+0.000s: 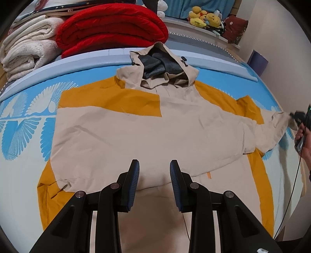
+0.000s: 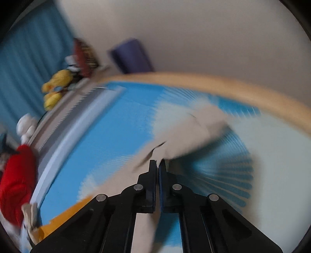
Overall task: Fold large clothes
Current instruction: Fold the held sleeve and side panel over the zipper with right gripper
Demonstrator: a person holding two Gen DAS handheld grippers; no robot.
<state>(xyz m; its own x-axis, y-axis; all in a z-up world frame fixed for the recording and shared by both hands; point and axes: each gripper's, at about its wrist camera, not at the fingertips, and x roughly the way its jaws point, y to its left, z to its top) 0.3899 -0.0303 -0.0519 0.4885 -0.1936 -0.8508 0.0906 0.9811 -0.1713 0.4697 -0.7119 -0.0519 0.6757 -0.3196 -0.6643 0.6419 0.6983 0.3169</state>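
Hooded jacket [image 1: 136,132], beige with mustard-yellow panels, lies spread flat on a bed sheet [image 1: 25,124] printed blue and white. Hood [image 1: 163,66] with dark grey lining points toward the far side of the bed. One sleeve is folded across the chest, its cuff low at the near left.

Left gripper [image 1: 154,165]: jaws part-open, nothing between the blue pads, hovering over the beige lower body of the jacket. Cannot tell whether the tips touch the cloth.

Right gripper [image 2: 157,163]: jaws clamped together on the beige cuff of the other sleeve [image 2: 186,132], cloth pinched between the pads. The view is heavily motion-blurred. In the left wrist view that sleeve is drawn out to the right edge of the bed, lifted off the sheet at its end, where a hand [image 1: 303,140] grips the tool.

Behind the jacket: folded red blanket [image 1: 110,29], cream towels [image 1: 25,48], yellow plush toys [image 1: 206,17] on a ledge.
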